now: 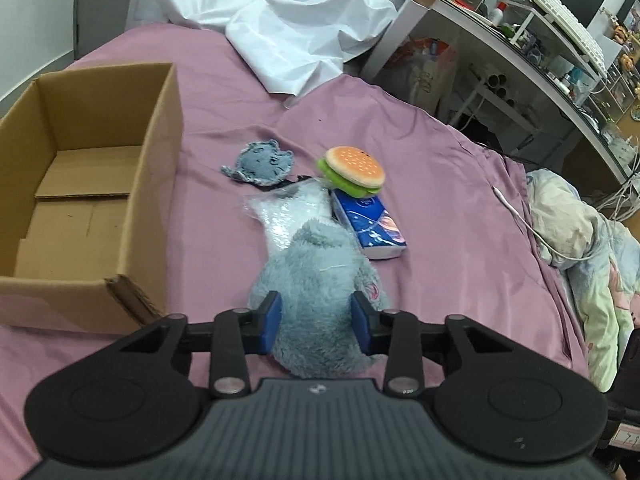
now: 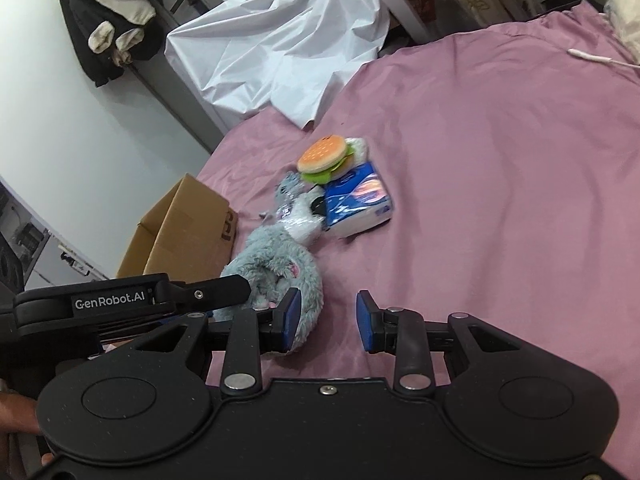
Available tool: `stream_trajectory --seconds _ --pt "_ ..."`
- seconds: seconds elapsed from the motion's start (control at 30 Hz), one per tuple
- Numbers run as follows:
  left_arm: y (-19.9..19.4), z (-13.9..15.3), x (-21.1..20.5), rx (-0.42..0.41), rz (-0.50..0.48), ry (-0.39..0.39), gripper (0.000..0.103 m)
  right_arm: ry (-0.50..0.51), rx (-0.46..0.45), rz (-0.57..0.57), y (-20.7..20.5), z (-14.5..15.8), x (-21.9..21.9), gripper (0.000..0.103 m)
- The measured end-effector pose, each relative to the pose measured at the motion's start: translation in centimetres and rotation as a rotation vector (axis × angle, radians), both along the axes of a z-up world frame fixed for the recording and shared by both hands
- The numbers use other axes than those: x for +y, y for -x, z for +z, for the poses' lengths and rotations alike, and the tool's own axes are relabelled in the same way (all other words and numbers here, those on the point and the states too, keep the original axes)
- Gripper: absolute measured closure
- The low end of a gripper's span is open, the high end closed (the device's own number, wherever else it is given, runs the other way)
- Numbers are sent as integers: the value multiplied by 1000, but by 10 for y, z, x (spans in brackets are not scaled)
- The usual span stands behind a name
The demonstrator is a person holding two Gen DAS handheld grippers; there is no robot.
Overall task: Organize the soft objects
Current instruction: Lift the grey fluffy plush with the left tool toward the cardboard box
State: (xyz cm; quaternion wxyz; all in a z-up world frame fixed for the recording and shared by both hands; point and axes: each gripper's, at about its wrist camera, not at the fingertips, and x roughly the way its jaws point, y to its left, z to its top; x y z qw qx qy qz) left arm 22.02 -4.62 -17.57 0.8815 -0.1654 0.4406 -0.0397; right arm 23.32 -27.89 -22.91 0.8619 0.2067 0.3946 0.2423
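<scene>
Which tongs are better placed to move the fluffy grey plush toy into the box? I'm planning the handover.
Left. The left tongs already clamp the fluffy grey plush toy beside the open cardboard box; the right tongs hold nothing.

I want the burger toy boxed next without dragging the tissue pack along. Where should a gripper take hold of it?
Grip the burger plush across its bun edges, coming from above. It lies tilted on the tissue pack, so its rim is exposed all round; a side approach would likely push the pack.
</scene>
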Motion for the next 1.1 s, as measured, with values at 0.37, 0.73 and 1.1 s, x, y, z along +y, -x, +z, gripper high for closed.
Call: stream_trajectory --seconds 0.37,0.73,1.1 --pt "-1 -4 15 49 46 24 74 -43 11 70 -15 1 26 70" --pt "-3 -10 21 62 83 34 71 -29 12 93 -6 -8 44 86" --pt "-8 -24 22 85 65 35 68 19 -1 104 -5 -10 50 78"
